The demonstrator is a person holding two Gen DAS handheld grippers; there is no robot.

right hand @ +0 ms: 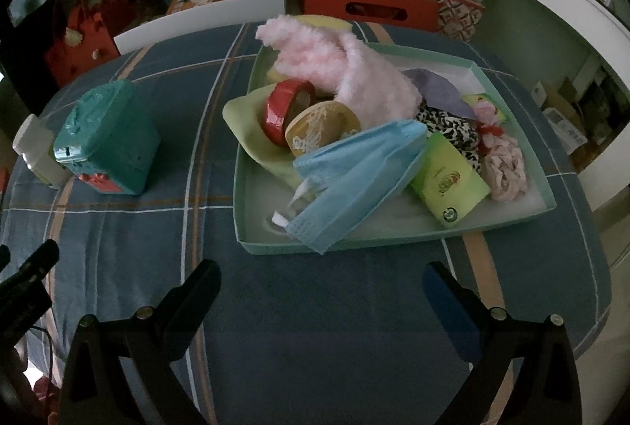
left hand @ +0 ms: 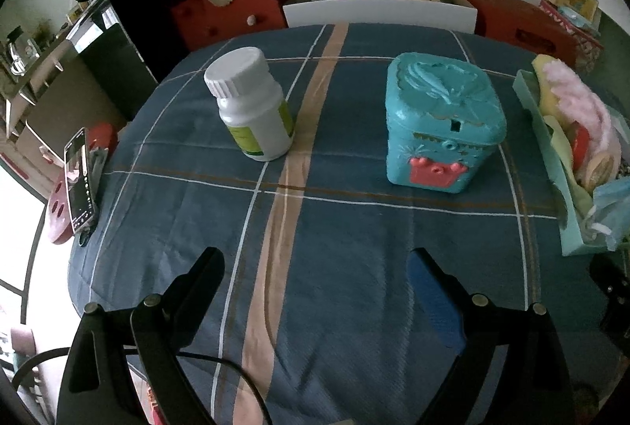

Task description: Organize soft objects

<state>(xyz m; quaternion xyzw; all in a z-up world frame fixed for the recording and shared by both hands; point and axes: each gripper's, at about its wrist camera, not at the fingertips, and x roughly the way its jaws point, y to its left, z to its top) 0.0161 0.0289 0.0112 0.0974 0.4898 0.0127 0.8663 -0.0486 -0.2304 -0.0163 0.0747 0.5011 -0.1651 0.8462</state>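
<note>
Blue plaid cloth (left hand: pixel 354 228) covers the table, and at its far left edge a phone (left hand: pixel 80 180) stands propped upright. Next comes a white pill bottle (left hand: pixel 254 106) with a green label, standing upright on the cloth, and well apart to its right a teal plastic box (left hand: pixel 443 121) with a red crown on its front. The left gripper (left hand: pixel 315 279) hangs above bare cloth nearer the camera, its fingers spread wide with nothing between them.

Further right sits a pale green tray (right hand: pixel 275 247) piled with soft things: a light green cloth (right hand: pixel 246 125) under a red tape roll (right hand: pixel 281 110) and a yellow round tin (right hand: pixel 323 127), a fluffy pink item (right hand: pixel 350 70) draped over the back, a blue face mask (right hand: pixel 354 177) hanging over the near rim, a green tissue packet (right hand: pixel 449 184), a black-and-white scrunchie (right hand: pixel 449 127) and a pink one (right hand: pixel 506 169) by the right wall (a purple mask (right hand: pixel 441 90) lies behind them). The right gripper (right hand: pixel 321 281) hovers just short of the tray's near rim, fingers wide apart and empty
</note>
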